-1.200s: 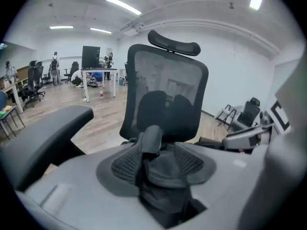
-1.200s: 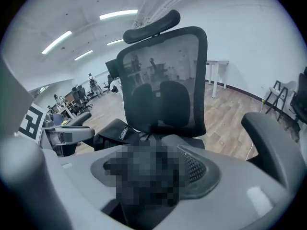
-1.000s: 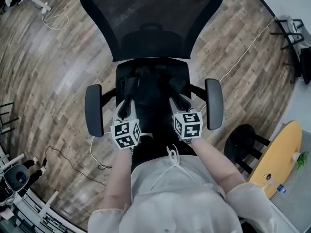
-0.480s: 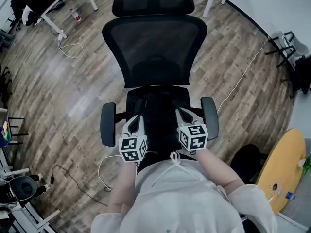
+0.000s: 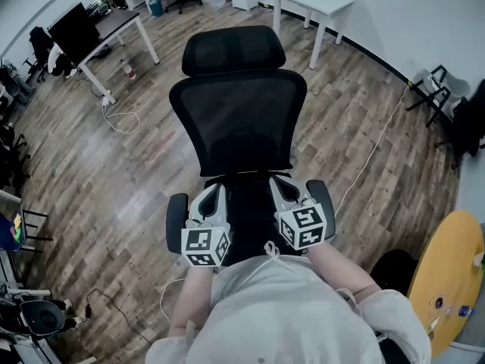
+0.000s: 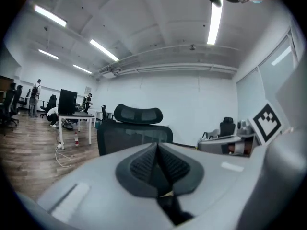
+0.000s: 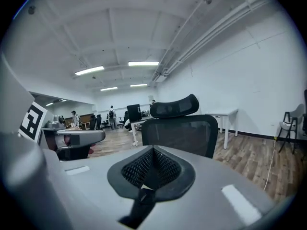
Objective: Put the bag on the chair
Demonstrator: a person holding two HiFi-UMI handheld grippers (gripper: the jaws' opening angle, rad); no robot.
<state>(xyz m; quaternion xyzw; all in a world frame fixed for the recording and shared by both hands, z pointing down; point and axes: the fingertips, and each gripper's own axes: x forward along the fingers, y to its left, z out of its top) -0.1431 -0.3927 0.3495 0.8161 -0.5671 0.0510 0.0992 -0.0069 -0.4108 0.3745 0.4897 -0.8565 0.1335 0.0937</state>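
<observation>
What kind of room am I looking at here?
Probably an open-plan office or lab: a mesh office chair, white desks, a monitor on one desk, and ceiling strip lights.

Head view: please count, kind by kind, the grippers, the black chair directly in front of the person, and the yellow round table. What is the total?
grippers: 2 (left gripper, right gripper, both shut, nothing held)
chair: 1
yellow round table: 1
total: 4
</observation>
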